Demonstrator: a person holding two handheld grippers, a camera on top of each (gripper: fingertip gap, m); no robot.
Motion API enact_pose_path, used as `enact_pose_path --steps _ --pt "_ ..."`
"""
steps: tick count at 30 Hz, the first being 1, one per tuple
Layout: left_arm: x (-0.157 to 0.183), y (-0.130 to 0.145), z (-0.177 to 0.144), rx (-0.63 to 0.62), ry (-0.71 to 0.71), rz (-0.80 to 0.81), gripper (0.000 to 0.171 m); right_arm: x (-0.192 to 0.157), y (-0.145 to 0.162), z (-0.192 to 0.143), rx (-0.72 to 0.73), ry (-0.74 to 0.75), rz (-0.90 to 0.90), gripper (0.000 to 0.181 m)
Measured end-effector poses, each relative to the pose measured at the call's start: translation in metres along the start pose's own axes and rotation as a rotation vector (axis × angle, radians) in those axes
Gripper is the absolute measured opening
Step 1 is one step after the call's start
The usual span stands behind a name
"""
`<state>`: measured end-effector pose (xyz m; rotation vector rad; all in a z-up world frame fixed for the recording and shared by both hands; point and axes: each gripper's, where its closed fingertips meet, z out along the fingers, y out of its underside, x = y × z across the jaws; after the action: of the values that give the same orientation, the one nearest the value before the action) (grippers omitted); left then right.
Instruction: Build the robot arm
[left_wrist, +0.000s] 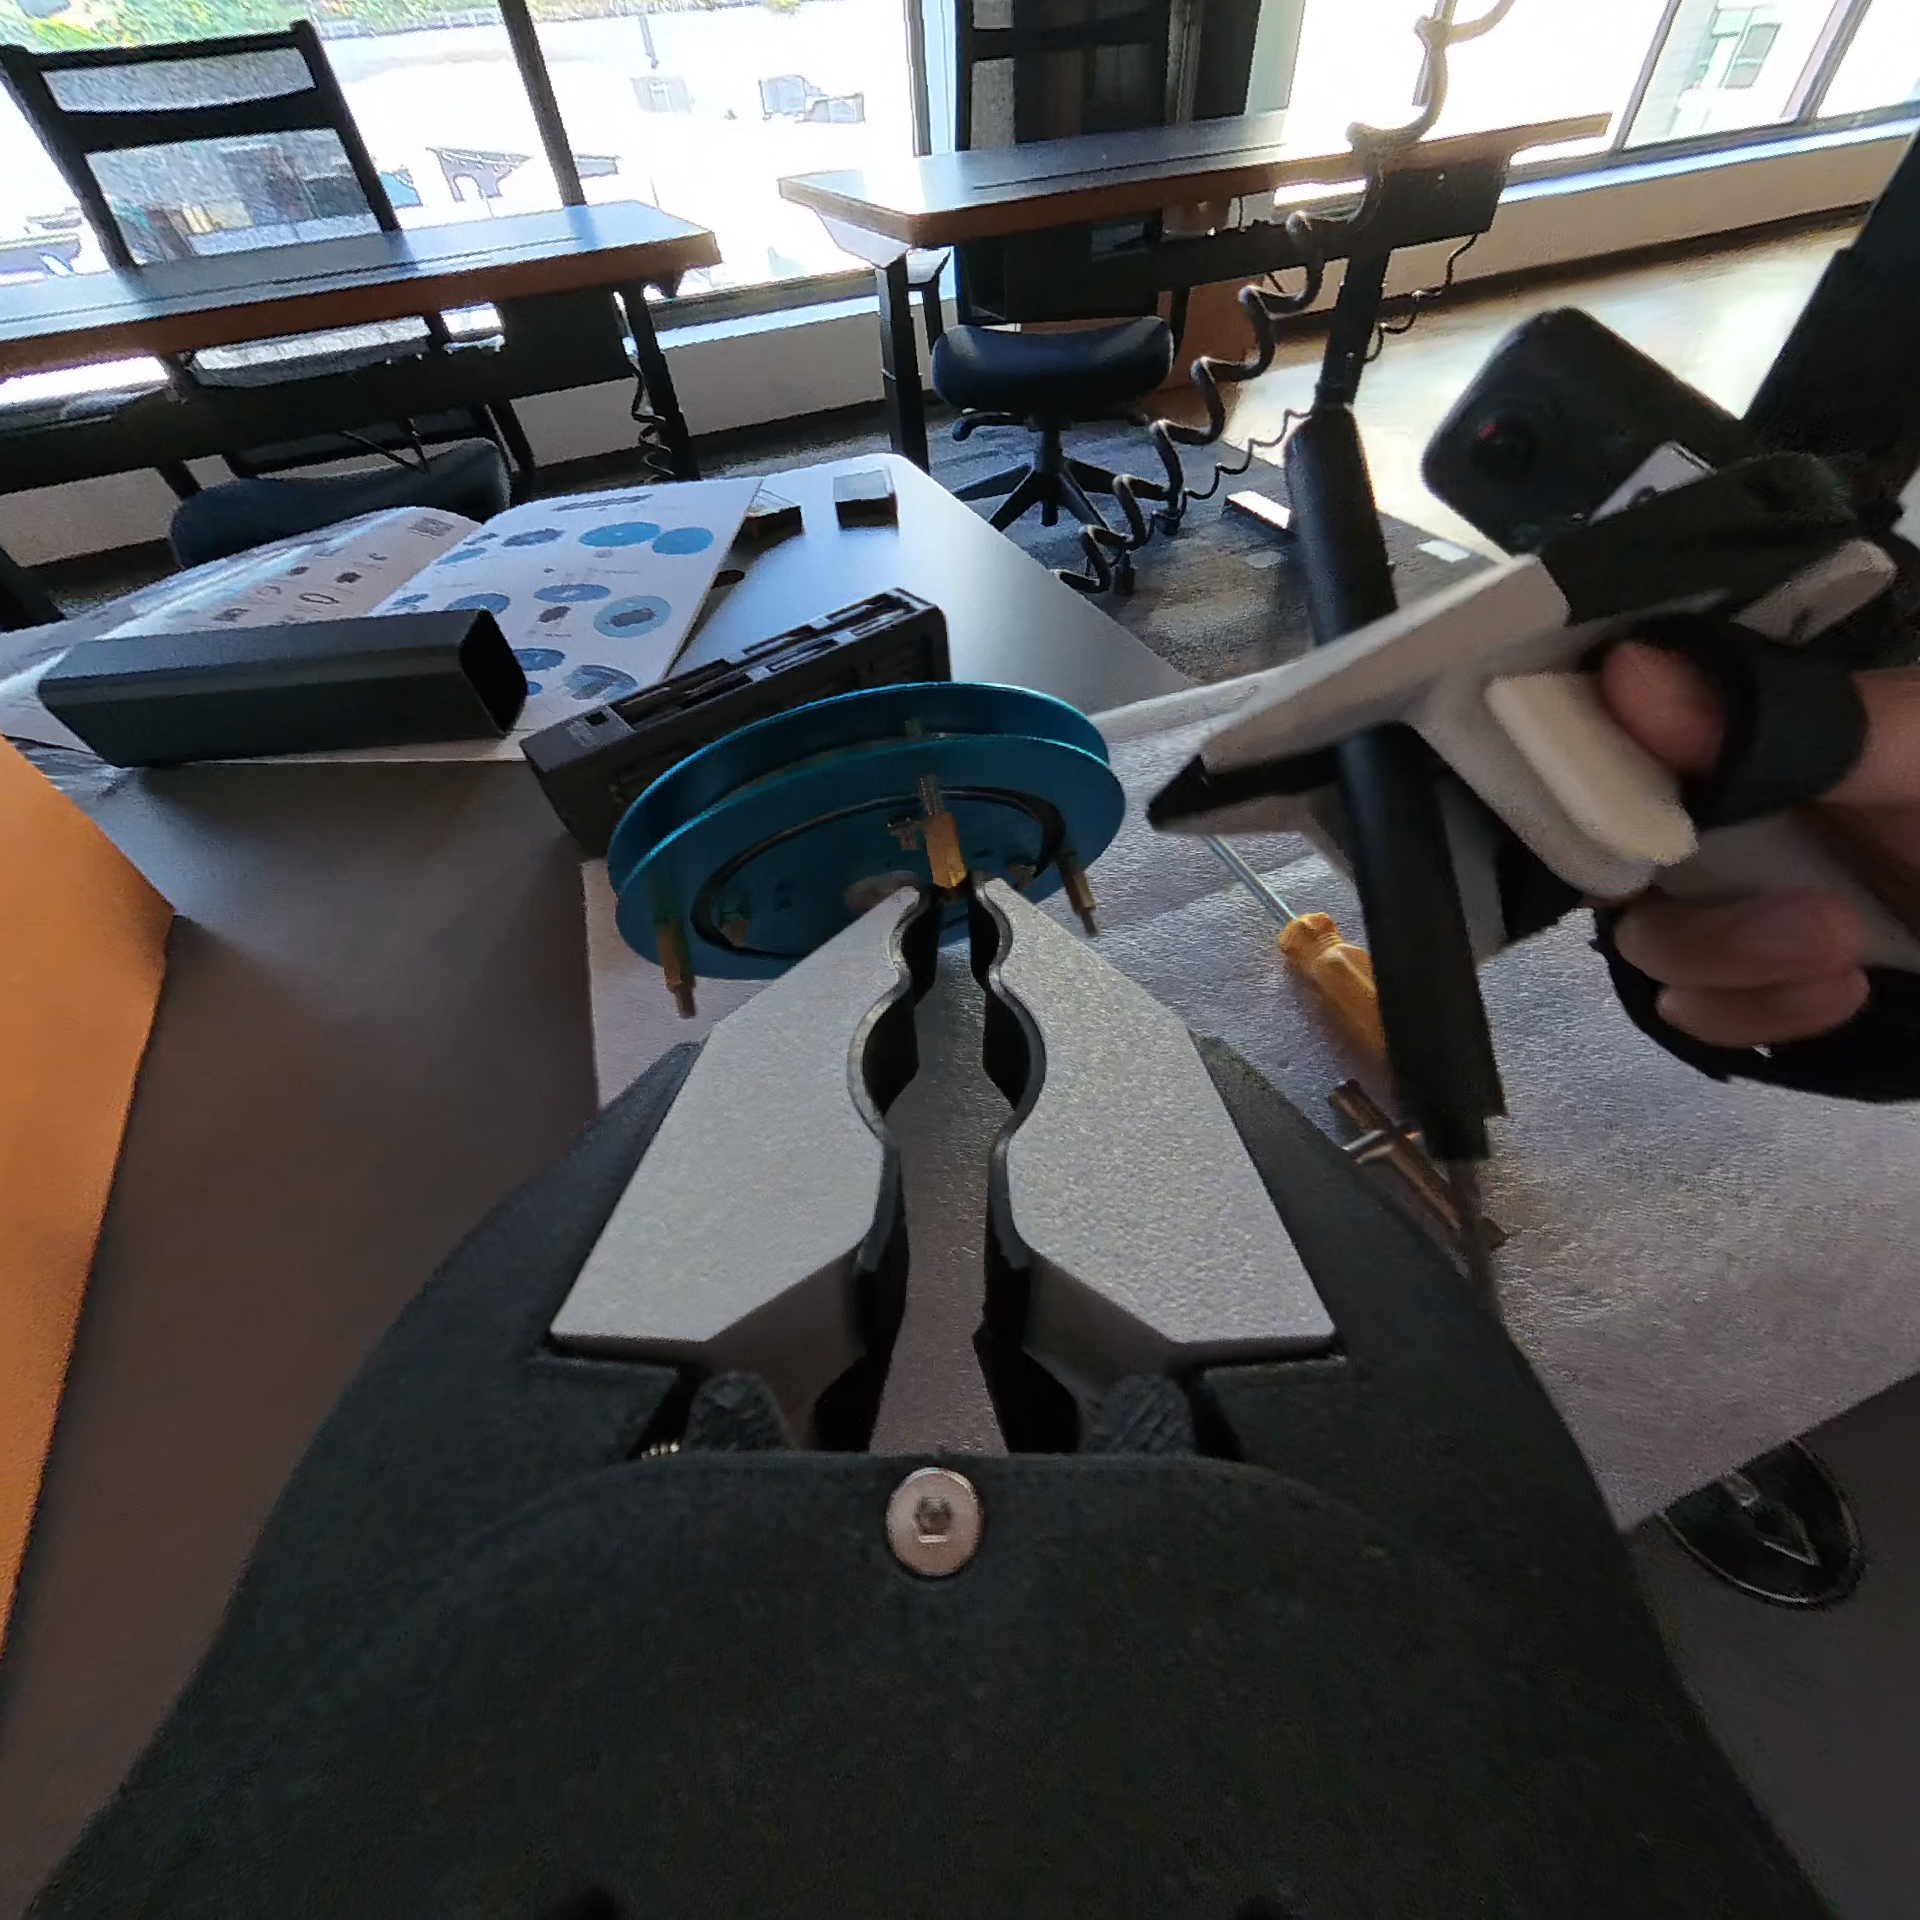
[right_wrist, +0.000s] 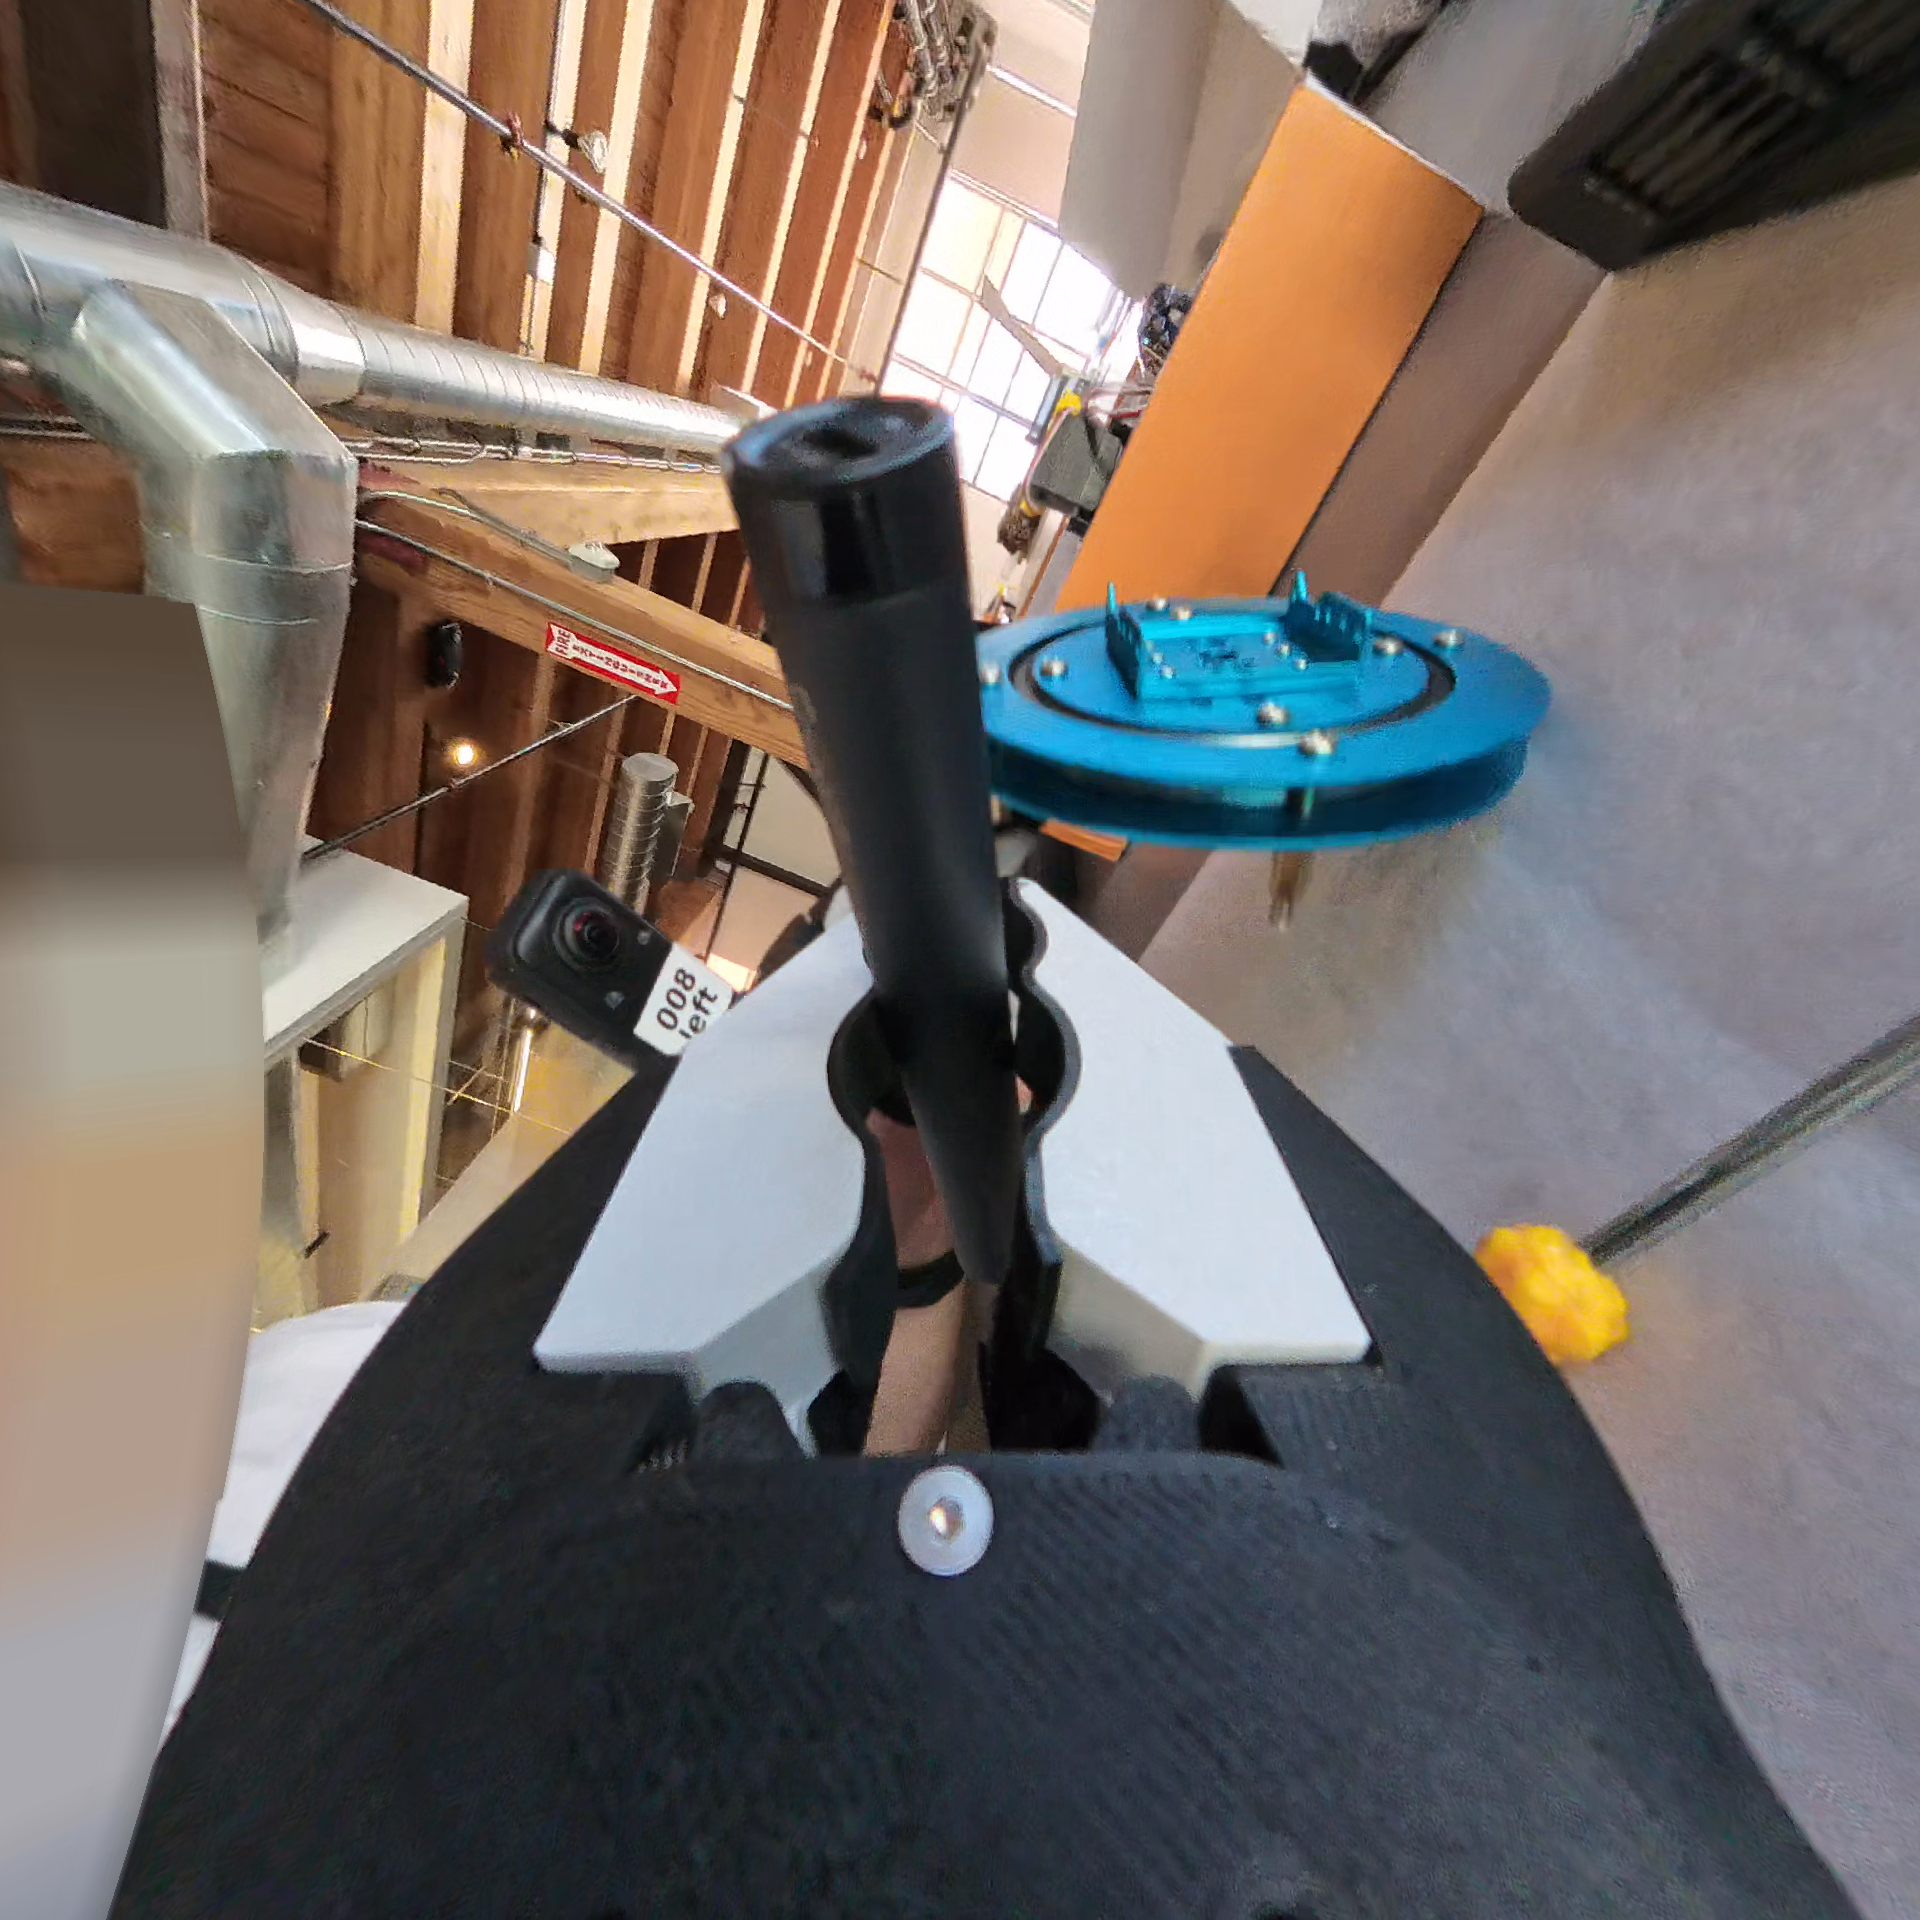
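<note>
Disc assembly (left_wrist: 868, 826) held off the table (left_wrist: 343, 935) at left gripper (left_wrist: 948, 896) tips, tray (left_wrist: 743, 701) behind it – tube (left_wrist: 281, 691) farther left, right gripper (left_wrist: 1174, 805) with tool (left_wrist: 1387, 831) at right – screwdriver (left_wrist: 1325, 961) lying below.

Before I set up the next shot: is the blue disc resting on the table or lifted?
Lifted. The left gripper pinches a brass standoff on the blue disc, which hangs tilted, clear of the table.

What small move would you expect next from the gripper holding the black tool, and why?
Probably swinging the black tool's lower tip toward the blue disc's brass standoffs. The right gripper clamps the tool beside the disc, not touching it, while the left gripper holds the disc off the table by one standoff, underside exposed.
</note>
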<state>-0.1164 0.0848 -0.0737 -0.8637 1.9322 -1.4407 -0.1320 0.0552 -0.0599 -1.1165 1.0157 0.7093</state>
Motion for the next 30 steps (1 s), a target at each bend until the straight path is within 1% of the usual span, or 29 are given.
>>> enact_pose_path --steps 3,7,9,13,15,16,17,18,19,25,28,30 --pt "-0.011 -0.003 -0.001 -0.010 -0.025 0.018 0.004 0.009 0.013 0.004 -0.027 0.069 -0.023 0.015" --pt "-0.021 -0.004 0.000 -0.018 -0.033 0.005 0.004 0.022 0.029 0.014 -0.153 0.184 -0.109 0.016" --pt "-0.022 -0.004 -0.001 -0.021 -0.028 0.009 0.004 0.022 0.027 0.018 -0.160 0.206 -0.144 0.015" --pt "-0.020 0.000 -0.004 -0.033 -0.033 0.035 0.004 0.032 0.029 0.022 -0.189 0.262 -0.140 0.015" --pt "-0.020 0.001 -0.006 -0.038 -0.038 0.043 0.004 0.034 0.029 0.022 -0.197 0.277 -0.129 0.024" --pt "-0.020 0.002 -0.007 -0.040 -0.040 0.047 0.004 0.036 0.031 0.022 -0.215 0.292 -0.130 0.029" --pt "-0.019 0.003 -0.008 -0.044 -0.043 0.051 0.004 0.038 0.033 0.020 -0.233 0.318 -0.147 0.030" --pt "-0.019 0.005 -0.009 -0.048 -0.046 0.057 0.004 0.041 0.033 0.017 -0.250 0.357 -0.169 0.036" --pt "-0.019 0.007 -0.011 -0.052 -0.052 0.063 0.004 0.043 0.034 0.015 -0.267 0.390 -0.195 0.039" --pt "-0.016 0.013 -0.016 -0.058 -0.057 0.060 0.004 0.050 0.033 -0.010 -0.365 0.585 -0.374 0.042" --pt "-0.019 0.015 -0.016 -0.065 -0.067 0.075 0.004 0.038 0.023 -0.015 -0.340 0.571 -0.460 0.041" --pt "-0.020 0.014 -0.016 -0.067 -0.066 0.081 0.004 0.017 0.016 -0.008 -0.303 0.442 -0.567 0.040"
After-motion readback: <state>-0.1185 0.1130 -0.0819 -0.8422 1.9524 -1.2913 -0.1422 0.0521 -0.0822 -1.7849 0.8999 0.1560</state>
